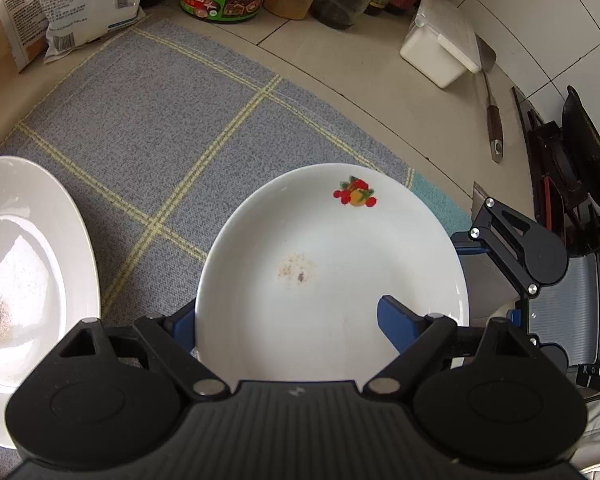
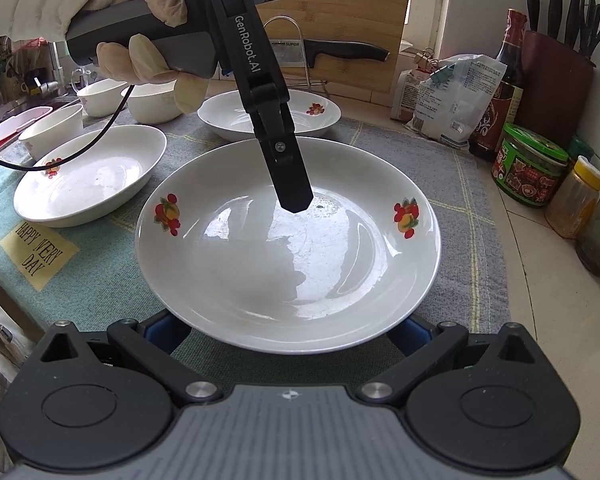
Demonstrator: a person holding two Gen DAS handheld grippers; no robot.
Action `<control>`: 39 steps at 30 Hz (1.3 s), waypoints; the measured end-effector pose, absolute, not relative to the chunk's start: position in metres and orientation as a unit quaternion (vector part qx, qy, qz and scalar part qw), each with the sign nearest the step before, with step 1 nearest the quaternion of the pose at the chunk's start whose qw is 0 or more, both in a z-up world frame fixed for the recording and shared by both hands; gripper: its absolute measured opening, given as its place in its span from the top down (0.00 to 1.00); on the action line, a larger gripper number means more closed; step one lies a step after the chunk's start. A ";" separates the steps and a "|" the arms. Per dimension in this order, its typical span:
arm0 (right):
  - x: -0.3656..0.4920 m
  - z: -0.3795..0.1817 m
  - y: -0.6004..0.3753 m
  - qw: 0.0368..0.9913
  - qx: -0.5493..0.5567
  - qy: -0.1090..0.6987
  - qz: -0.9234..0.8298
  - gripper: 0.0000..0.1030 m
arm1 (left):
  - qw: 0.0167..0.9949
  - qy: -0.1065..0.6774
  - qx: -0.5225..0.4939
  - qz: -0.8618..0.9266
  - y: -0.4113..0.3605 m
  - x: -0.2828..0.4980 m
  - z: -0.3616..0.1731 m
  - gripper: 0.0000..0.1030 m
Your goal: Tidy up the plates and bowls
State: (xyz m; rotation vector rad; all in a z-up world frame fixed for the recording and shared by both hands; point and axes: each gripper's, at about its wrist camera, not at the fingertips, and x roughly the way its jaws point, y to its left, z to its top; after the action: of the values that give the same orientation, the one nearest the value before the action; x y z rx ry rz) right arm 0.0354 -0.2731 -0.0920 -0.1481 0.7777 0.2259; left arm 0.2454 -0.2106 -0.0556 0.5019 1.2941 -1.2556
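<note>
Logged main plate point(image 2: 288, 272) on grey checked cloth point(image 2: 452, 240) spread over tiled bench point(image 1: 340, 80), roughly mid-cloth. Noted as white, glossy, round, with shallow sloping wall. Carried two fruit decals on the inner wall, red berries around an orange fruit, on opposite sides. Showed a small brownish speckled smear at centre in the left wrist view, and strong window glare in the right wrist view.

Marked left hand-held gripper point(image 1: 288, 316) fingers well apart, clamped on nothing. One blue finger lay over the plate's inside; the other was partly hidden outside the near rim. Seen from the right wrist view with a black fingertip pointing down into the plate, handle held by gloved hand point(image 2: 140, 32).

Marked right hand-held gripper point(image 2: 288, 330) fingers also spread, both tucked low at the plate's near rim, one each side. Could not tell whether they touched the plate.

Spotted second plate point(image 2: 88, 184), same fruit pattern, on the cloth near the main plate. Spotted third plate point(image 2: 268, 116) just behind it. Counted three white bowls point(image 2: 100, 98) grouped beyond those, near the cloth's far edge.

Tagged green-lidded jar point(image 2: 528, 164), dark sauce bottle point(image 2: 500, 88) and knife block point(image 2: 556, 72) along the wall.
</note>
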 end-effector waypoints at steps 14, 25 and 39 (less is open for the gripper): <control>0.068 -0.088 -0.312 0.915 -0.084 0.380 0.109 0.00 | 0.606 0.543 0.205 -0.544 -0.248 0.279 -0.055 0.14; 0.098 -0.095 -0.347 0.913 -0.082 0.386 0.107 0.00 | 0.611 0.535 0.203 -0.547 -0.280 0.304 -0.064 0.14; 0.119 -0.104 -0.375 0.912 -0.073 0.392 0.101 0.00 | 0.617 0.528 0.205 -0.546 -0.308 0.321 -0.077 0.14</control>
State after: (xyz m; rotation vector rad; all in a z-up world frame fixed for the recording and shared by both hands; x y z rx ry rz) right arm 0.1188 -0.3750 -0.1038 -0.1512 0.8079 0.2076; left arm 0.3209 -0.3083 -0.0769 0.4729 1.2153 -1.2572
